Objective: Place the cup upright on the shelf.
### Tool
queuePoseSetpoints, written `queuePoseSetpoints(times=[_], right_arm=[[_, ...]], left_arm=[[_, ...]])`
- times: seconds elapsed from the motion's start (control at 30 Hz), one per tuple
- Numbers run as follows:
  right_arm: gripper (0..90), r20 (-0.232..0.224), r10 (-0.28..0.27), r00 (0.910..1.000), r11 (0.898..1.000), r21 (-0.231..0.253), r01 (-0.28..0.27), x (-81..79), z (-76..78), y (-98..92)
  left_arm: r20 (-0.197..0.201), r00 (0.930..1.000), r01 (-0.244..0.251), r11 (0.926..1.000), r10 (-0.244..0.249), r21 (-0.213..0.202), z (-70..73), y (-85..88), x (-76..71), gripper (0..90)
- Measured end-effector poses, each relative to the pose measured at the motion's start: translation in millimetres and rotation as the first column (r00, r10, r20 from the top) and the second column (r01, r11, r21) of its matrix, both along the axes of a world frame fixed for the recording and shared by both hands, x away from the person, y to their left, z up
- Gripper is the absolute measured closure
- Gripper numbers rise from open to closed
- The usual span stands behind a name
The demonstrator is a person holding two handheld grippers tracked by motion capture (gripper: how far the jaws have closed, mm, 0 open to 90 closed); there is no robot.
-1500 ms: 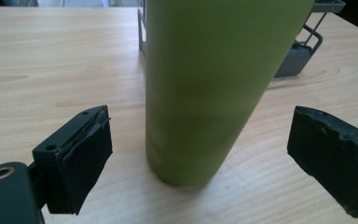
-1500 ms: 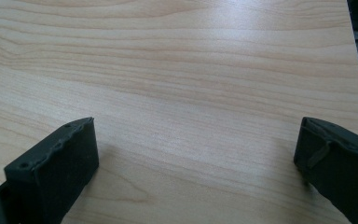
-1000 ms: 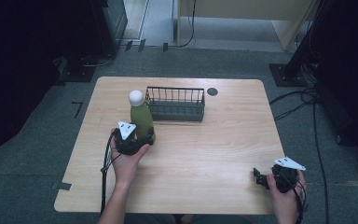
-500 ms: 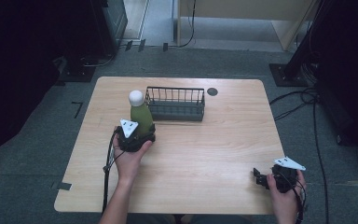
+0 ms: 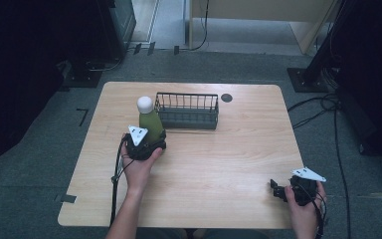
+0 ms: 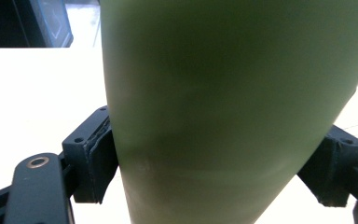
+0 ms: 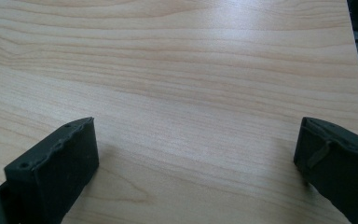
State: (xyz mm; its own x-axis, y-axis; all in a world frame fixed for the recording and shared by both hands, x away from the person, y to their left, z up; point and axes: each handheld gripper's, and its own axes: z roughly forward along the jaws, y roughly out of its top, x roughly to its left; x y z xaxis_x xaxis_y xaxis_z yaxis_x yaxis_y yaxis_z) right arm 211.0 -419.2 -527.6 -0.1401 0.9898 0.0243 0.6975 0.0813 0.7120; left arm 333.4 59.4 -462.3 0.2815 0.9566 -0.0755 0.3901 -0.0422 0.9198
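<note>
We see a pale wooden worktop (image 5: 219,164) on grey carpet, dark equipment around it, with a wire basket (image 5: 187,110) near its far edge. Our left tongs (image 5: 151,142) have just been closing and now clamp the green bottle (image 5: 150,122), upright beside the basket. Our right tongs (image 5: 277,189) gape wide over bare wood, holding nothing.

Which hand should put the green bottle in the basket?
Left. The left gripper has just closed its jaws on the green bottle, right beside the wire basket. The right gripper rests open at the table's near right corner, far away.
</note>
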Motion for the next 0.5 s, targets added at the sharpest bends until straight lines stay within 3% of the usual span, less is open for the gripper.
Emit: queuePoseSetpoints(times=[0.5], right_arm=[[0.0,0.001,0.000,1.0000,1.000,0.000,0.000,0.1,-0.1,0.0]], left_arm=[[-0.018,0.9995,0.025,0.9995,-0.025,0.019,4.0,0.7,-0.2,20.5]])
